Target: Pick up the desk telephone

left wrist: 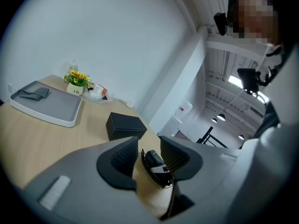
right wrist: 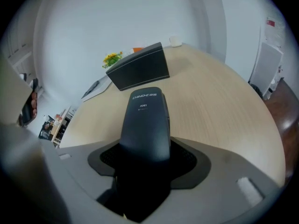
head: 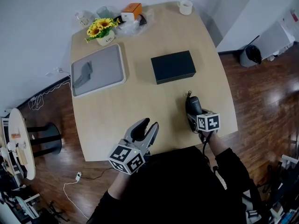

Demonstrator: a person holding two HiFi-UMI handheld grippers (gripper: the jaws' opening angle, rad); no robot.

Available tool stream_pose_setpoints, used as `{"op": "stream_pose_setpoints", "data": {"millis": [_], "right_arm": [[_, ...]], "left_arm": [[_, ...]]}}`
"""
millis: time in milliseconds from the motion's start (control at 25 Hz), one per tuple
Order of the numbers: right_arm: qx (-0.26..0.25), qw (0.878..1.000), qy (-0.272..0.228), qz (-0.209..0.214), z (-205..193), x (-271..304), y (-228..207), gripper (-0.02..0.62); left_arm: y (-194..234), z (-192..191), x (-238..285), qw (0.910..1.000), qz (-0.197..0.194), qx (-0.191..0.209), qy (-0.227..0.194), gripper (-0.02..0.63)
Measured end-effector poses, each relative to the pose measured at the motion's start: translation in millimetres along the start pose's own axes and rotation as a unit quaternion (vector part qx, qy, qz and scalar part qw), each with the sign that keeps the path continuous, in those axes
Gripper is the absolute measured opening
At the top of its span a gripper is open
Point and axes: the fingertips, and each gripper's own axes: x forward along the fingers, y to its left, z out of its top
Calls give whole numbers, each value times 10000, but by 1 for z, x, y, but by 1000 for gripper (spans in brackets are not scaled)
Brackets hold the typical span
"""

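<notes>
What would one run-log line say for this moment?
right gripper: shut on telephone handset | left gripper: open, empty, over table edge | black box: on table, apart

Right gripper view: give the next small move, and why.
Probably lower the right gripper slightly to rest the phone on the bare table. Its jaws are shut on the phone's sides, the phone's far end tilts down over the wood, and the black box lies well beyond, out of the way.
</notes>
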Motion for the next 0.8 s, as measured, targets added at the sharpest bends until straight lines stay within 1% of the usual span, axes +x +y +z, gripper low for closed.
{"op": "stream_pose_setpoints", "data": {"millis": [80,200,360,440,680,800], "right_arm": [[-14,9999,-27,-98,-1,-1,-4,278],[-238,9990,7,-374,-2,-1,-8,278],[-604,9911,136,-1175,0,-13,-29,278],[-580,9890,225,-1344,-4,-13,-42,280],[-608,9919,94,-1113,-7,-14,-43,290],[-373,9942,-239,-982,-3,-28,-42,334]], "left_arm": [[0,-1,2,10000,-5,12,31,133],[0,-2,6,10000,-1,36,77,133],[-4,-3,11,9998,4,117,131,133],[-6,-4,13,9998,-3,131,151,133],[-16,-6,18,9997,-30,163,161,133],[-19,-4,17,9998,-19,179,126,133]]}}
